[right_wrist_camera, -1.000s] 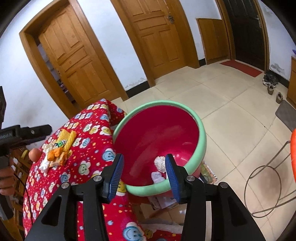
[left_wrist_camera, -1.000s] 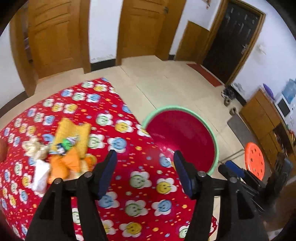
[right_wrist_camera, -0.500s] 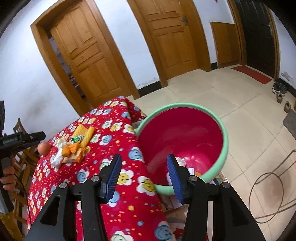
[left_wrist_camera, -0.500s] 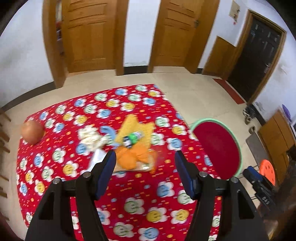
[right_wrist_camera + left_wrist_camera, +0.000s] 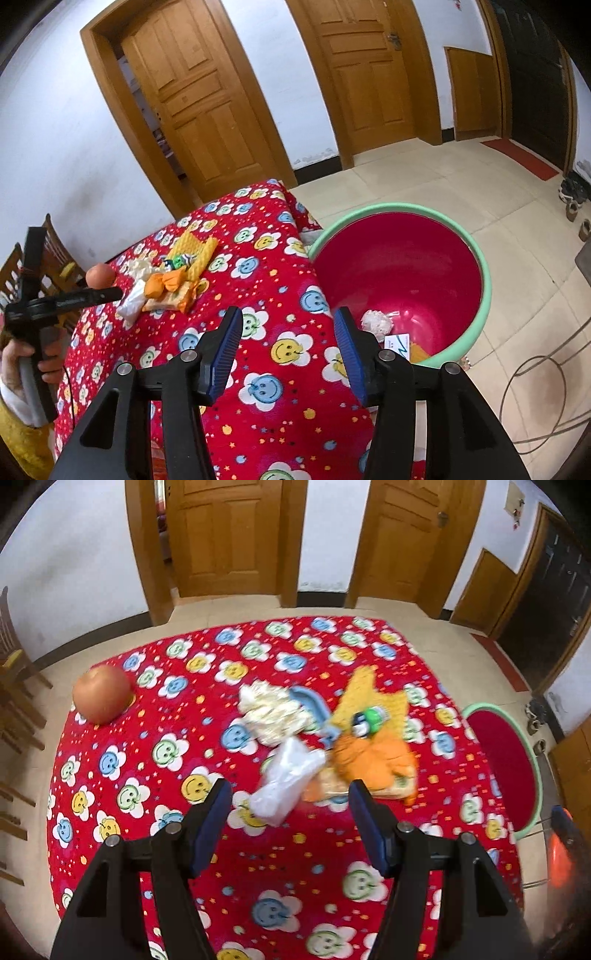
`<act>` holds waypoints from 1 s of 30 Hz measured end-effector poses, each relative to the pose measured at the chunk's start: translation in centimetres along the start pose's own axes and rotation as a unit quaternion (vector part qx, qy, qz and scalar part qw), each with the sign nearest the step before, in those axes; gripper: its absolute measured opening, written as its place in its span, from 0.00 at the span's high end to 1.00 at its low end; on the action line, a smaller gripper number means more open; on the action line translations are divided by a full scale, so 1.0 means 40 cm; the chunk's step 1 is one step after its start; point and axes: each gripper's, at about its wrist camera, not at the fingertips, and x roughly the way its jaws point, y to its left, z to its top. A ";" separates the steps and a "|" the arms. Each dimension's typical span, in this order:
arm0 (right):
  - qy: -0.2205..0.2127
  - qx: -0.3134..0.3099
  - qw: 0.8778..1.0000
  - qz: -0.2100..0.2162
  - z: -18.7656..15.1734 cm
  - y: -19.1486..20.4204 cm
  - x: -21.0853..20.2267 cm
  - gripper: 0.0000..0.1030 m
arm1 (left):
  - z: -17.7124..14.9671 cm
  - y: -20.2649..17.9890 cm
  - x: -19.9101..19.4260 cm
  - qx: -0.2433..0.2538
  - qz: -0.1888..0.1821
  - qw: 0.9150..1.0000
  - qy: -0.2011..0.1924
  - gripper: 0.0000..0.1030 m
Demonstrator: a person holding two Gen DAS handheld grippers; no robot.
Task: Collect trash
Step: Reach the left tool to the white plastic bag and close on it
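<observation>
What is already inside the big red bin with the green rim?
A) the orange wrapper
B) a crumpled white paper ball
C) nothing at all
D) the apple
B: in the right wrist view a crumpled white paper ball lies at the bottom of the bin, while the apple and orange wrapper sit on the table.

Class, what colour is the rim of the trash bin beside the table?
Mint green, around a red inside; the bin rim shows best in the right wrist view.
</observation>
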 end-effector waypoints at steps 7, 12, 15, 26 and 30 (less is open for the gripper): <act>0.008 -0.007 1.000 0.000 -0.012 0.018 0.007 0.49 | -0.015 0.044 0.070 -0.017 0.004 1.000 0.019 0.37; 0.016 -0.009 1.000 0.000 -0.021 0.027 0.013 0.49 | -0.022 0.062 0.108 -0.027 -0.010 0.999 0.033 0.37; 0.020 -0.009 1.000 0.000 -0.026 0.031 0.017 0.49 | -0.029 0.069 0.123 -0.033 -0.031 0.998 0.039 0.52; 0.024 -0.024 0.999 0.013 -0.051 0.074 0.002 0.49 | -0.059 0.081 0.062 -0.043 -0.053 0.997 0.020 0.70; 0.025 -0.037 0.999 0.024 -0.066 0.101 -0.010 0.48 | -0.096 0.092 0.007 -0.057 -0.060 0.996 0.009 0.70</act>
